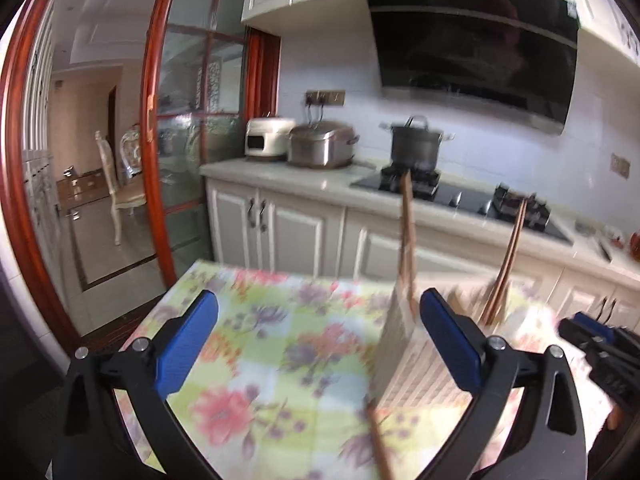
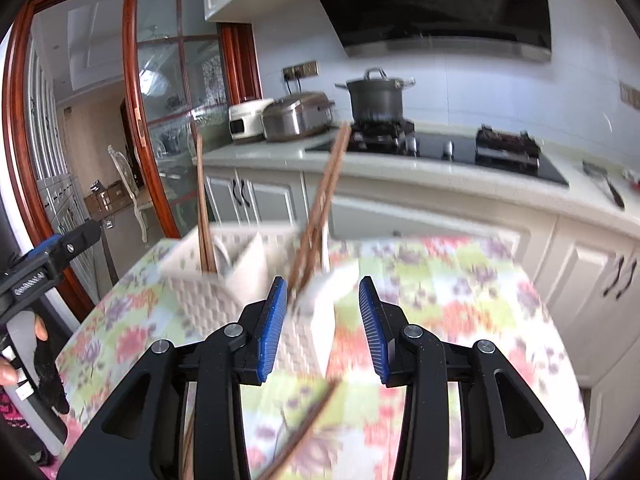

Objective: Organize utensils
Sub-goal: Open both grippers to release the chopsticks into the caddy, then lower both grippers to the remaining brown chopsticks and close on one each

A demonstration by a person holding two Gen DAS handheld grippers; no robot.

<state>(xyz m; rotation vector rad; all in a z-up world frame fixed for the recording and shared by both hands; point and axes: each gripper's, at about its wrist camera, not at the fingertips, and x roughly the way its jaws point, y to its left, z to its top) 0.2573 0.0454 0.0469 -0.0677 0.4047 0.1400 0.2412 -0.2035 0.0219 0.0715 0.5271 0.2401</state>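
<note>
1. We see the holder point(image 2: 240, 280), a white woven box with compartments, on the floral table point(image 2: 460, 300); chopsticks point(image 2: 320, 204) stand tilted in it.
2. More chopsticks point(image 2: 304, 424) lie loose on the cloth below the holder.
3. Our left gripper point(image 1: 320, 344) gapes wide over bare cloth, the holder at its right finger.
4. Our right gripper point(image 2: 323, 328) is partly open, empty, the holder's corner between its fingers.
5. Behind: counter point(image 1: 280, 176), pot point(image 1: 414, 144).
</note>
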